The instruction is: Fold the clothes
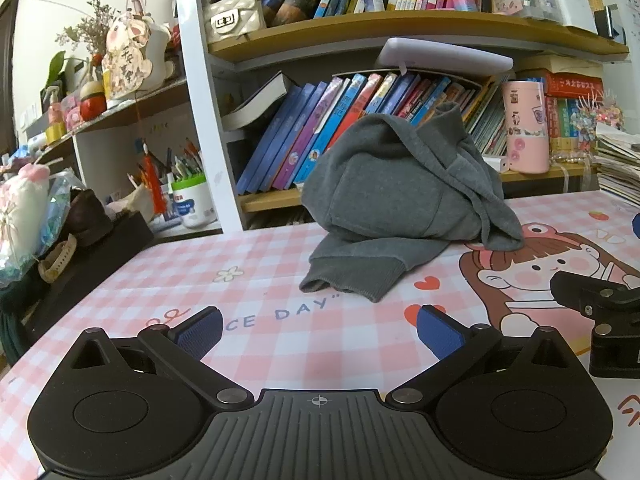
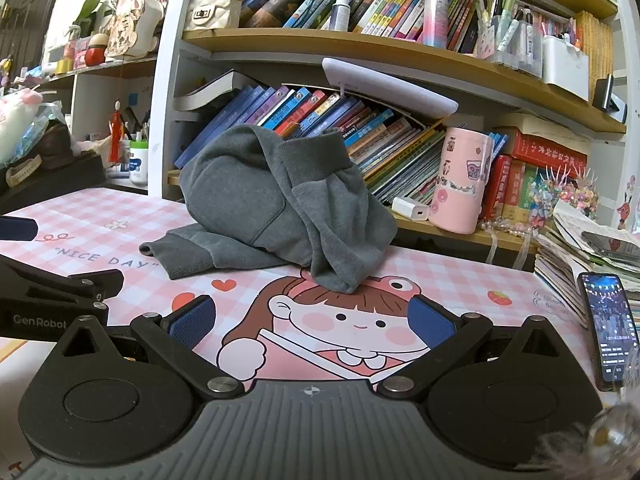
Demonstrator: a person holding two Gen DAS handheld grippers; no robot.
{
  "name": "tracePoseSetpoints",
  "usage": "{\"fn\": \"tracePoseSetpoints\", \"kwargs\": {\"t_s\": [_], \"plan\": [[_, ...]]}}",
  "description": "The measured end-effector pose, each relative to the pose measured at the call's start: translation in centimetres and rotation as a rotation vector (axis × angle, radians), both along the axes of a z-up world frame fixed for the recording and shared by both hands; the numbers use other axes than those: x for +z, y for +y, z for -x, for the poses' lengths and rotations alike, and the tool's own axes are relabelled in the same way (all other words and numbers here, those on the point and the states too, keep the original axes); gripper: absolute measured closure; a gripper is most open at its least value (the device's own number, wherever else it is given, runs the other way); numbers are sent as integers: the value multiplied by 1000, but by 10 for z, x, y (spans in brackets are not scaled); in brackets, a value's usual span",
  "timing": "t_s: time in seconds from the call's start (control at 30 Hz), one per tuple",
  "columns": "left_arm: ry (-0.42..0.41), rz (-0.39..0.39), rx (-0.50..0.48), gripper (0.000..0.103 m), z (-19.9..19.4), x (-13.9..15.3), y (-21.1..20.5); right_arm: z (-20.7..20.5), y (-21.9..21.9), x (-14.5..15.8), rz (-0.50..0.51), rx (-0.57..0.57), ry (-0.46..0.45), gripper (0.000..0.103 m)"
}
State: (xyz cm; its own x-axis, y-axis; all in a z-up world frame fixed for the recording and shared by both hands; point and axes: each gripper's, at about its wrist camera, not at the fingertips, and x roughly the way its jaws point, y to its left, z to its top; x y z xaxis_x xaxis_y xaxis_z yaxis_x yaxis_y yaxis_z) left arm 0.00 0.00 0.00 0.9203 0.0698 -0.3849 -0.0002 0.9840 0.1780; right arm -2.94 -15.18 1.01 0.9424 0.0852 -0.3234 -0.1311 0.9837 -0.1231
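A grey sweatshirt (image 1: 400, 192) lies in a crumpled heap at the far side of the pink checked table mat (image 1: 260, 280), leaning against the bookshelf, with one ribbed cuff (image 1: 348, 284) stretched toward me. My left gripper (image 1: 320, 330) hovers low over the mat short of that cuff, open, nothing between its blue pads. The right wrist view shows the same sweatshirt (image 2: 272, 200) ahead and slightly left. My right gripper (image 2: 312, 320) is open over the cartoon girl print, clear of the cloth. The left gripper's body (image 2: 52, 296) shows at that view's left edge.
A bookshelf (image 1: 400, 28) packed with books rises right behind the sweatshirt. A pink tumbler (image 2: 460, 180) and white charger (image 2: 410, 208) stand on its lower shelf. A phone (image 2: 610, 328) and a paper stack (image 2: 580, 240) lie on the right. A black box (image 1: 88, 256) with clutter borders the left.
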Motion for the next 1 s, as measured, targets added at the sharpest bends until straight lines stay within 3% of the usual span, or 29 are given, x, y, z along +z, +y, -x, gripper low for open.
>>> {"fn": "tracePoseSetpoints", "kwargs": {"t_s": [1.0], "plan": [[15, 2, 2, 0, -3, -2, -1, -2, 0, -1, -3, -3, 16, 0]]}}
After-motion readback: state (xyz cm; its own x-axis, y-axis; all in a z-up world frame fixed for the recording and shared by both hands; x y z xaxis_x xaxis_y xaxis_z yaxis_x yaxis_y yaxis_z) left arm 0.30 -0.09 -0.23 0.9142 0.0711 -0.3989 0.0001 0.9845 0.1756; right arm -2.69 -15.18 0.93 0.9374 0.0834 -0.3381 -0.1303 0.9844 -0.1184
